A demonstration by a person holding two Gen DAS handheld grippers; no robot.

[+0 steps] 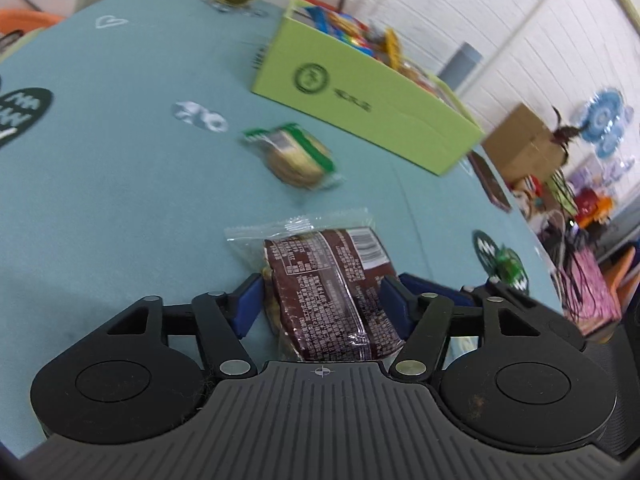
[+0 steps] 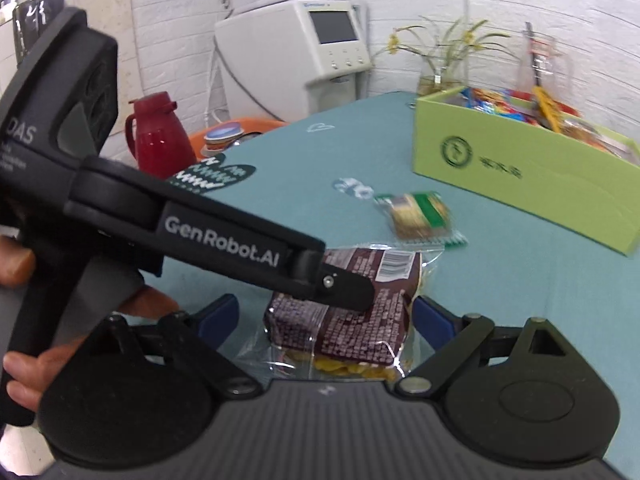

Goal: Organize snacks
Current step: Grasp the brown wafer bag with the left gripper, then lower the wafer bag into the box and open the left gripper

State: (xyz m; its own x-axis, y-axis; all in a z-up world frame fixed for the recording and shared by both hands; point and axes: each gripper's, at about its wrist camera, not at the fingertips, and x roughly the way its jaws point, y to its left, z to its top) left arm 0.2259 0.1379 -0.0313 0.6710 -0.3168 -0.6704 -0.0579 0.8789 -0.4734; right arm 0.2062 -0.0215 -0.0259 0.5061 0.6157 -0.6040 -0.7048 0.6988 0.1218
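A brown snack packet (image 1: 328,280) in clear wrap lies on the teal tablecloth (image 1: 120,184), between the blue pads of my left gripper (image 1: 322,300), which touch its two sides. In the right wrist view the left gripper's finger (image 2: 348,292) rests over the same brown packet (image 2: 360,332). My right gripper (image 2: 326,316) stands open just short of it, pads wide apart and clear of the packet. A green-wrapped snack (image 1: 296,156) (image 2: 420,212) lies farther on. Behind it stands a green box (image 1: 360,108) (image 2: 520,176) filled with several colourful snacks.
A glass vase with plants (image 2: 440,68) and a glass jug (image 2: 540,64) stand behind the box. Off the table's left edge are a red thermos (image 2: 160,136) and a white dispenser (image 2: 296,48). A person's hand (image 2: 20,364) holds the left gripper's handle. A cardboard box (image 1: 524,140) sits beyond the right edge.
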